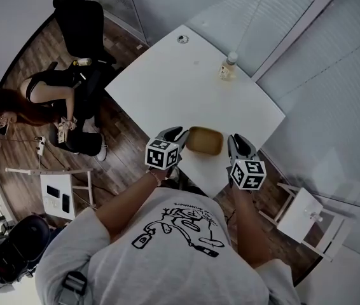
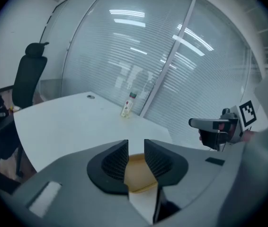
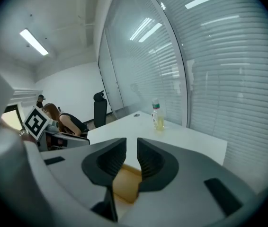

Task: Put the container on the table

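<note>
A shallow tan container (image 1: 205, 140) rests on the white table (image 1: 180, 84) at its near corner. My left gripper (image 1: 179, 133) hovers beside the container's left end and my right gripper (image 1: 236, 139) beside its right end; both look raised off it. In the left gripper view the jaws of the left gripper (image 2: 136, 146) stand apart with nothing between them, and the container (image 2: 137, 174) shows below through the gap. The right gripper (image 3: 131, 148) likewise shows a narrow empty gap, with the container (image 3: 124, 184) beneath it.
A small bottle of yellowish liquid (image 1: 229, 65) stands near the table's far edge by the glass wall with blinds. A black office chair (image 1: 81, 19) and a seated person (image 1: 46, 95) are to the left. A white stool (image 1: 307, 216) stands at the right.
</note>
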`<state>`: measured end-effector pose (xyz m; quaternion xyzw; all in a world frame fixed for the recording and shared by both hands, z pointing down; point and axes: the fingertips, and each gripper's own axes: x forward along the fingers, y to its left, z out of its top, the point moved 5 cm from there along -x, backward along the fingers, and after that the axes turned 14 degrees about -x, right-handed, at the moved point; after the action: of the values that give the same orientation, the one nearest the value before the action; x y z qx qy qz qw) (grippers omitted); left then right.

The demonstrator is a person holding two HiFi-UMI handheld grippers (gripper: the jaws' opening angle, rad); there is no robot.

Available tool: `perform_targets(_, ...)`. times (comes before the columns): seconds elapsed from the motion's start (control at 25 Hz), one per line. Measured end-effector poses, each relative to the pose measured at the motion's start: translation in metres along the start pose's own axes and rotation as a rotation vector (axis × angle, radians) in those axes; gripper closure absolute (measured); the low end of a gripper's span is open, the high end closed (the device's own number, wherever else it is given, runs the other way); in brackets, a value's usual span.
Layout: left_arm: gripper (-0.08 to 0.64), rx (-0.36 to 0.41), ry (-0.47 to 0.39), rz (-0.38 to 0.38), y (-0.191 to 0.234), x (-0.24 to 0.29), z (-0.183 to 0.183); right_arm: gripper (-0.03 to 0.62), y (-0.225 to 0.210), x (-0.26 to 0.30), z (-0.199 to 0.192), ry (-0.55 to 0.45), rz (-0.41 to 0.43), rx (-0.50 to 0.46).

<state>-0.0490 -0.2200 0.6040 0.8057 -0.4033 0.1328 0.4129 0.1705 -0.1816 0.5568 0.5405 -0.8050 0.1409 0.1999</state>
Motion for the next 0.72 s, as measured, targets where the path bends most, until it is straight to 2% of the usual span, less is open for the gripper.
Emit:
perform_targets(0.24, 0.491, 0.133, -0.132, -0.132, -0.066, -0.056, 0.053, 0.541, 0.021, -0.046, 0.083, -0.16, 0.013, -0.135)
perform_targets(0.44, 0.495, 0.238, -0.243, -0.189, -0.105, -0.098, 0.083, 0.541, 0.044, -0.085, 0.138, -0.259, 0.034, -0.209)
perform_targets(0.72, 0.497, 0.235, -0.332, -0.272, -0.139, -0.14, 0.103, 0.541, 0.067, -0.121, 0.184, -0.342, 0.054, -0.261)
